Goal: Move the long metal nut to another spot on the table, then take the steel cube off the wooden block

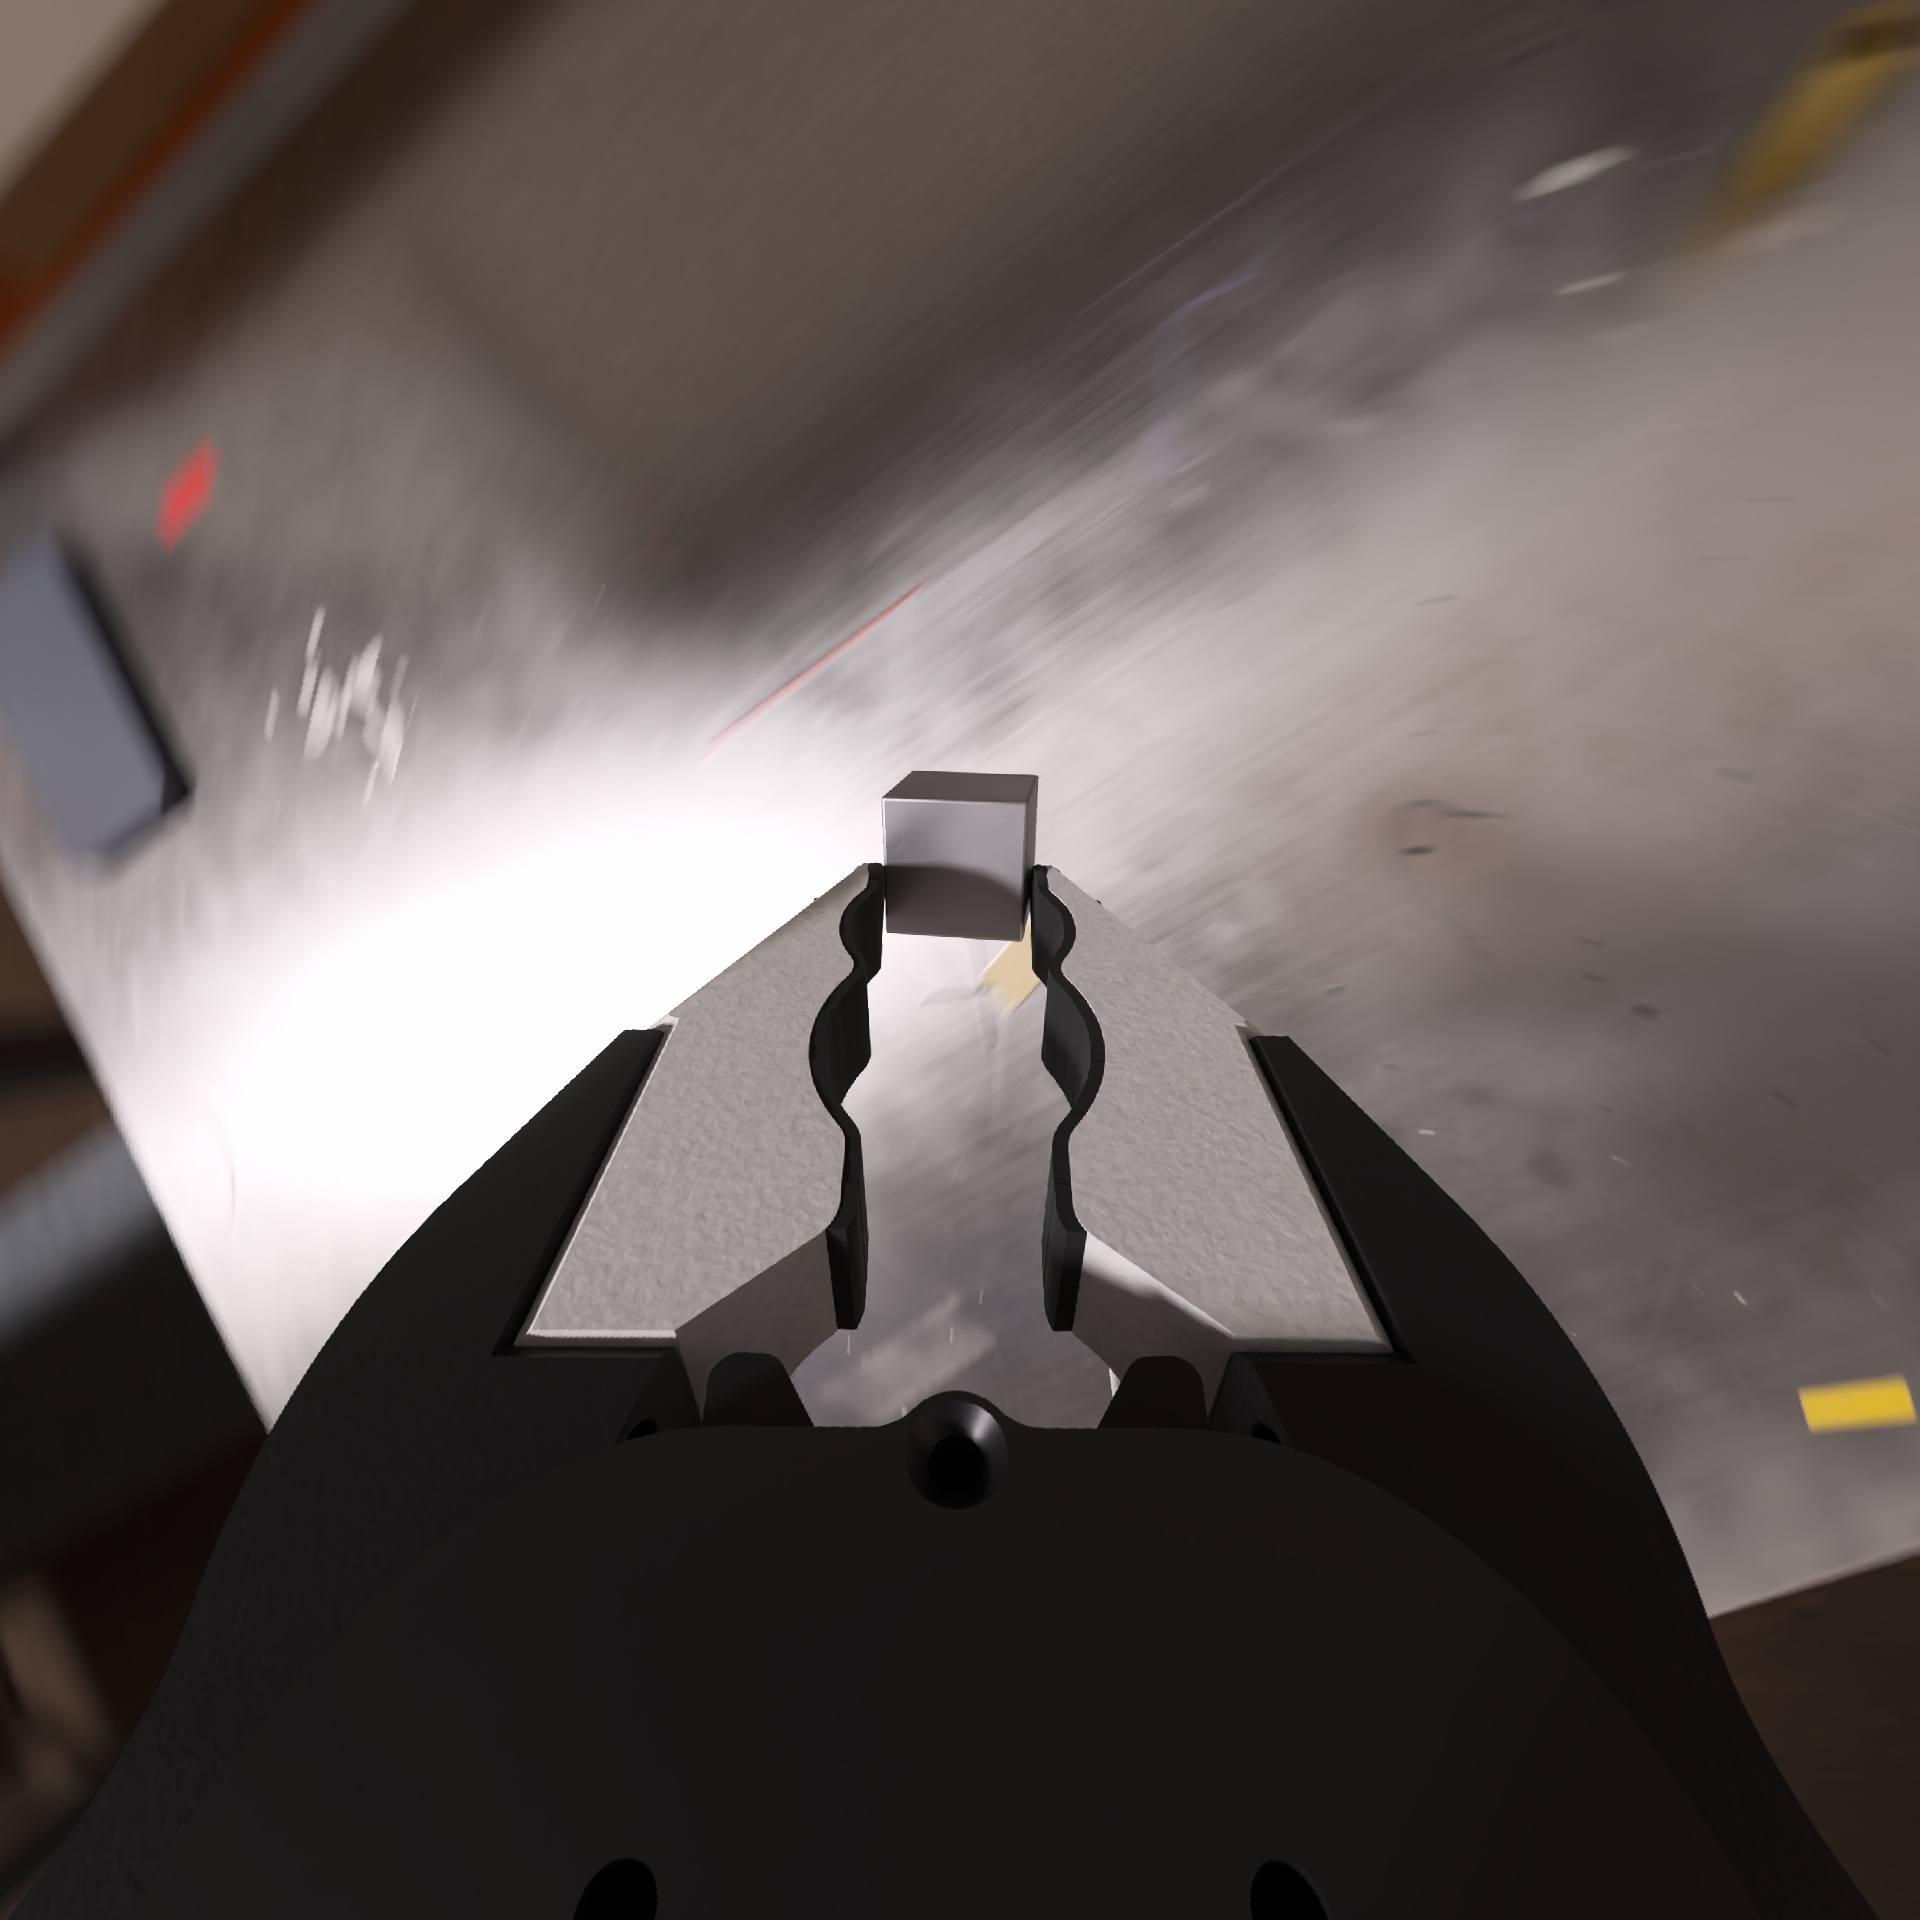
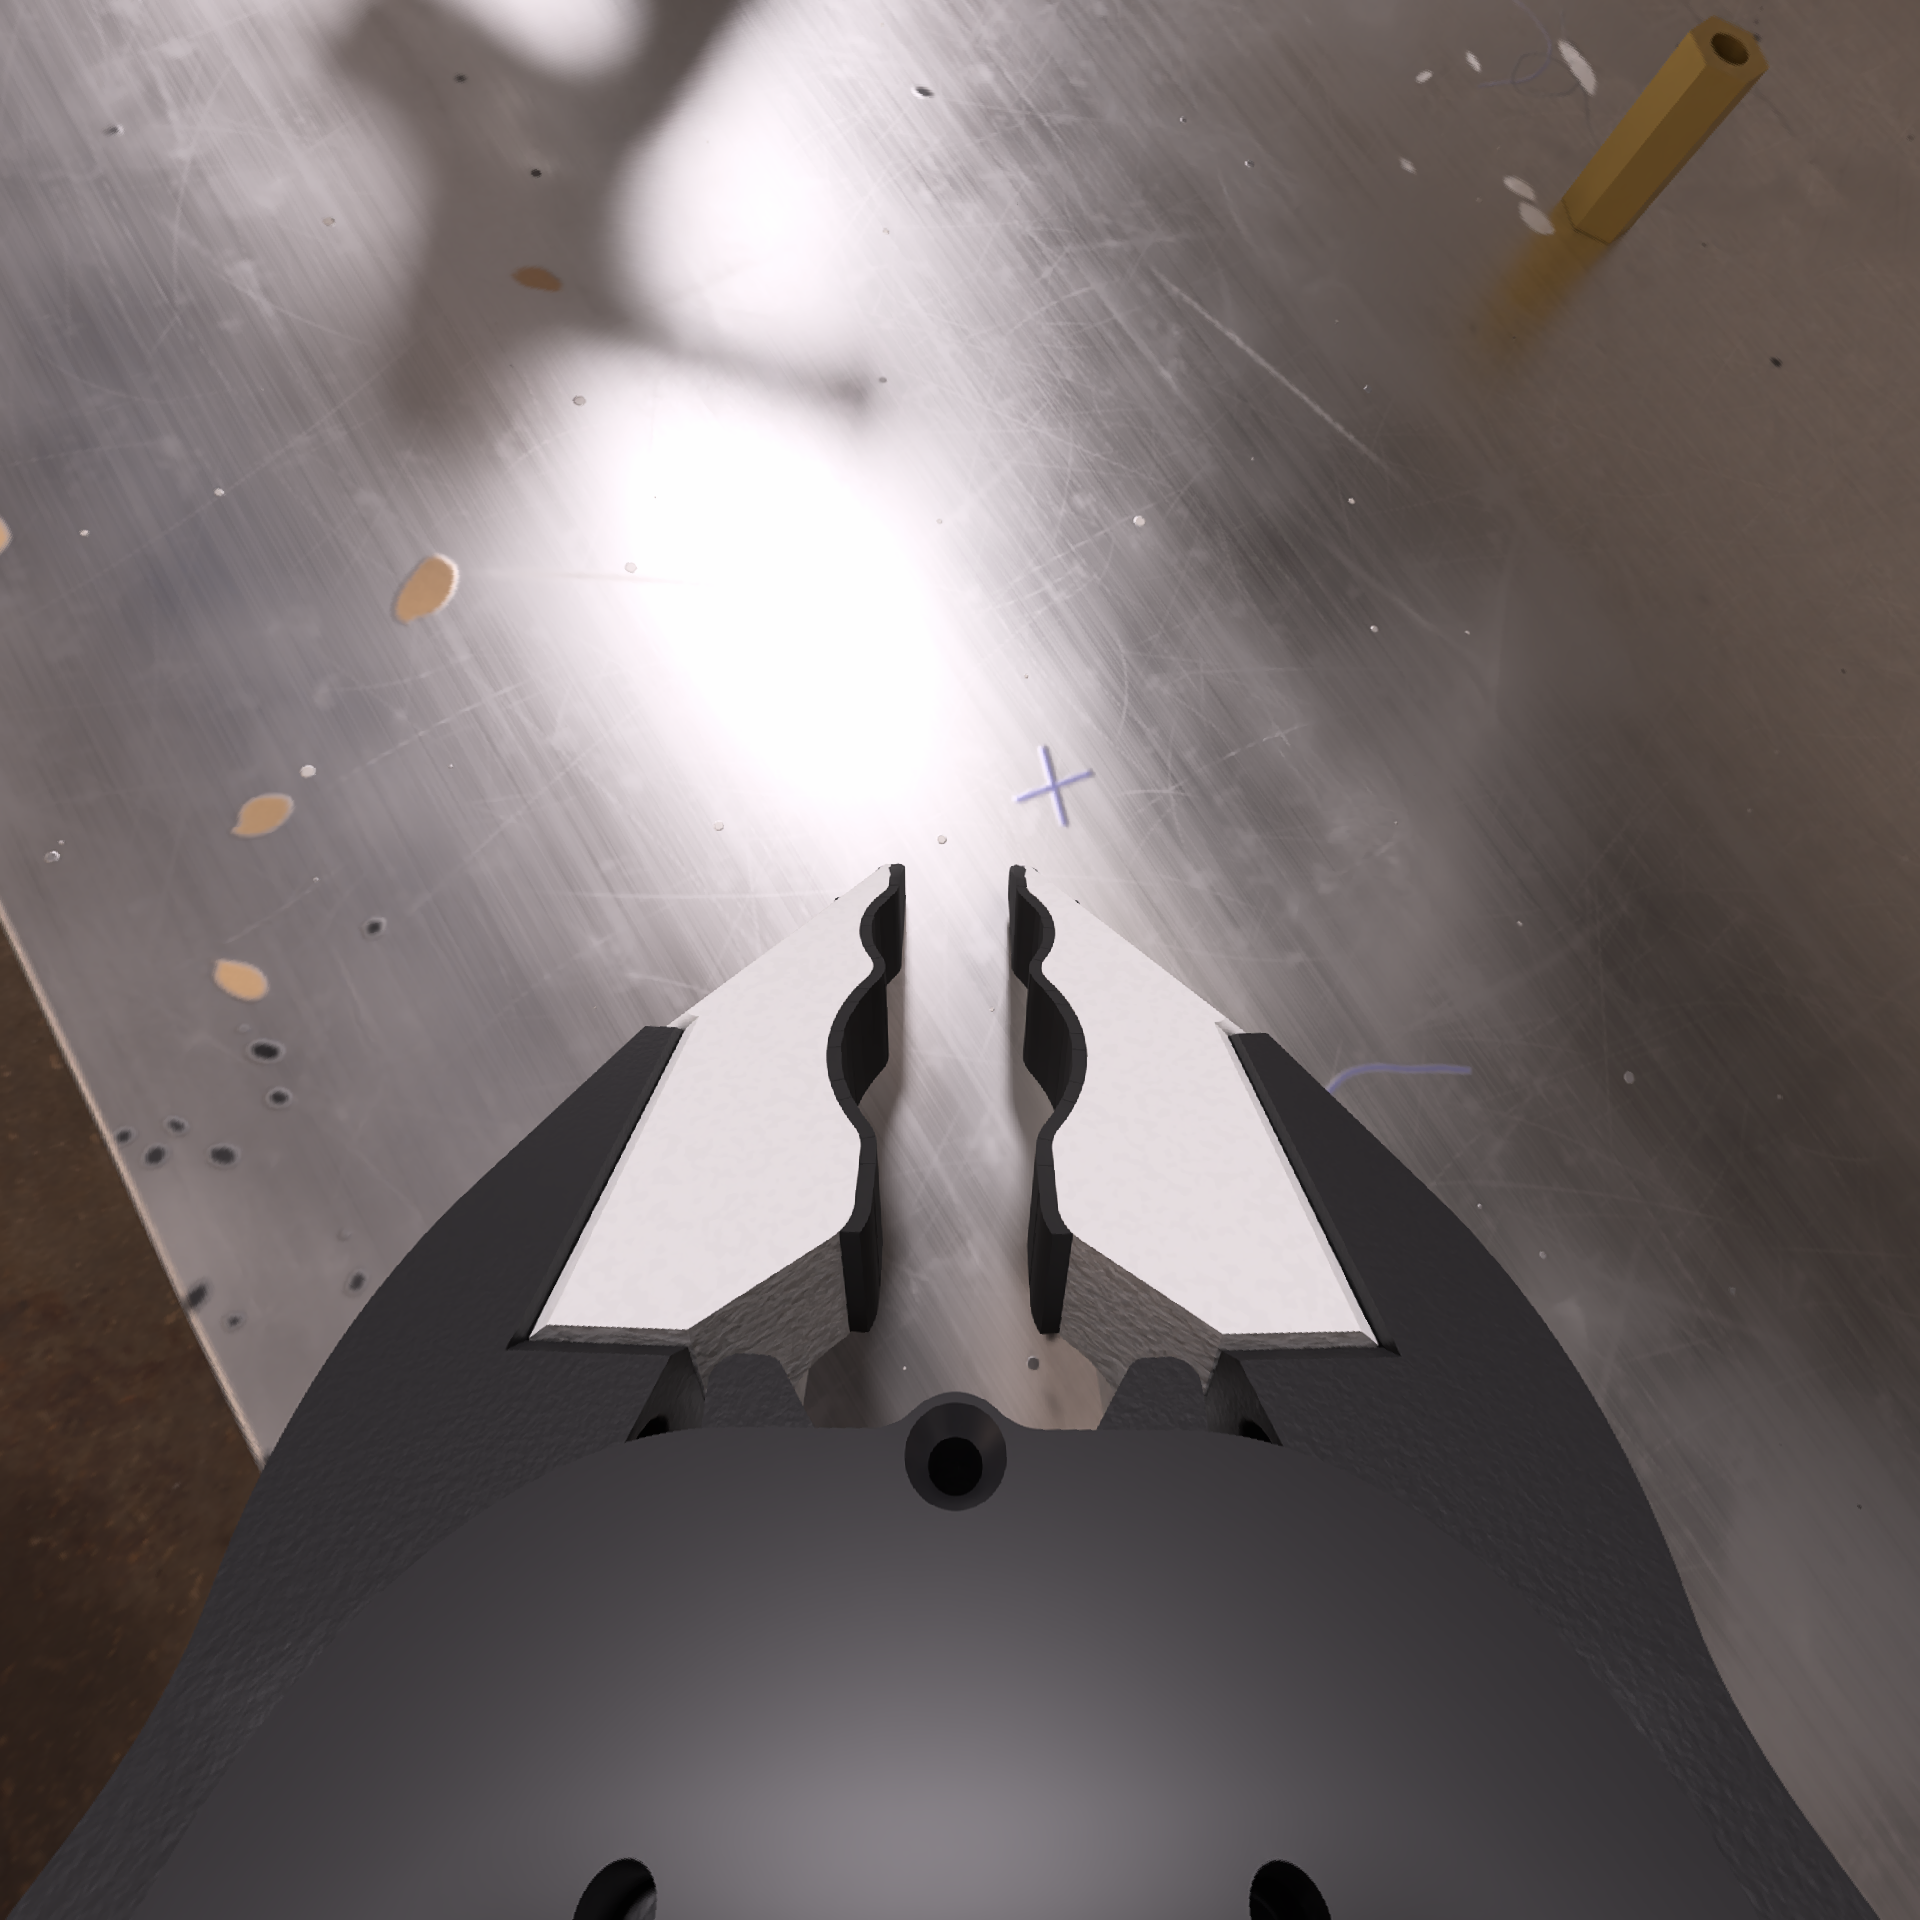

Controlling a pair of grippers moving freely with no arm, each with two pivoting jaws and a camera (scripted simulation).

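- Two tongs seen: left tongs (image 1: 956,899) clenched on steel cube (image 1: 958,854), raised above the blurred counter (image 1: 1455,831).
- Right tongs (image 2: 956,883) released, empty, angled down over counter.
- Long metal nut (image 2: 1652,140) lies far right; wooden block (image 1: 1010,979) below cube.

We find no readable writing, brand or number in either view. The only sign-like marks sit on the worktop (image 2: 1351,623) — a small blue pen cross (image 2: 1055,787) just ahead of the fingertips in the right wrist view, and a curved blue pen stroke (image 2: 1397,1072) beside it. In the left wrist view the red patch (image 1: 187,494) is too blurred to read.
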